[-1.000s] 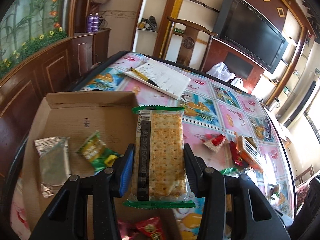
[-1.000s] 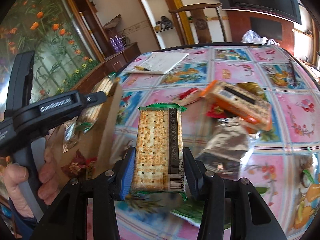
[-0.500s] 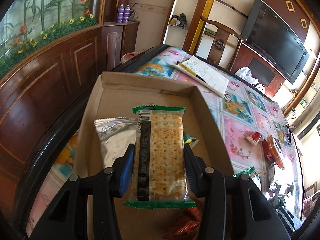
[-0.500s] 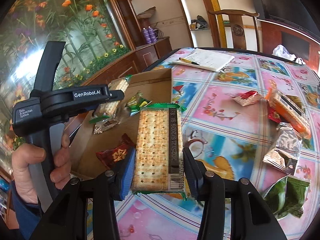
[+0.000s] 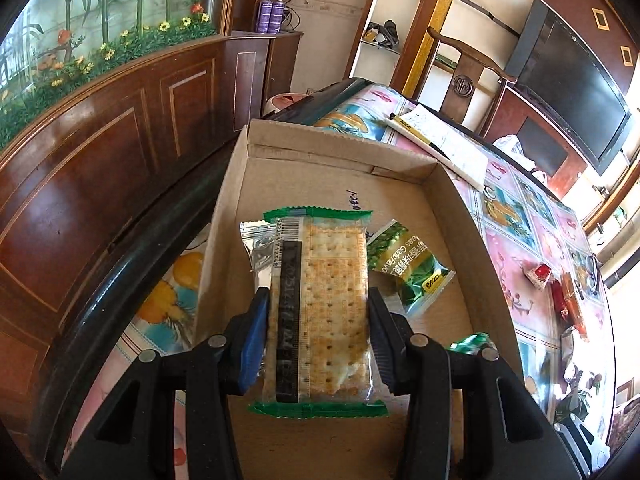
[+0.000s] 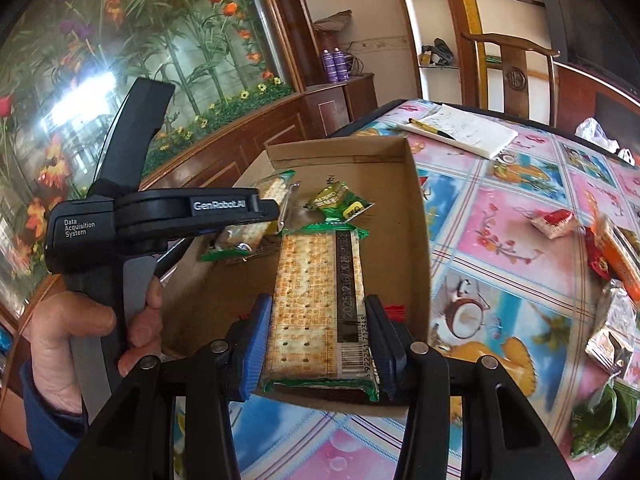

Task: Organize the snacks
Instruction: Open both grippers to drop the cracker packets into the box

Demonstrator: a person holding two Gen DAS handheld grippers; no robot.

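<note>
"GenRobot.AI" and "Data Acquisition System" are printed in white on the left gripper (image 6: 280,210) body. A date code — 20251216 — is read on the cracker packet (image 6: 320,300) held by the right gripper (image 6: 318,344); "Peas" is seen on the green packet (image 5: 408,268).

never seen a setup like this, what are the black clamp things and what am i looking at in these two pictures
There is no robot here: a person holds a black hand-held clamp tool in each hand, and each tool has a camera looking forward along its jaws. One picture is from the left gripper, the other from the right gripper. In the right view you can also see the left tool from the side, with the person's hand on its handle.

Each tool's jaws are closed on a clear cracker packet with green ends: the left cracker packet and the right cracker packet. Both hang over an open brown cardboard box on a colourful patterned tablecloth. A small green snack pouch and a silver foil pouch already lie in the box. More snacks wait on the table.
</note>
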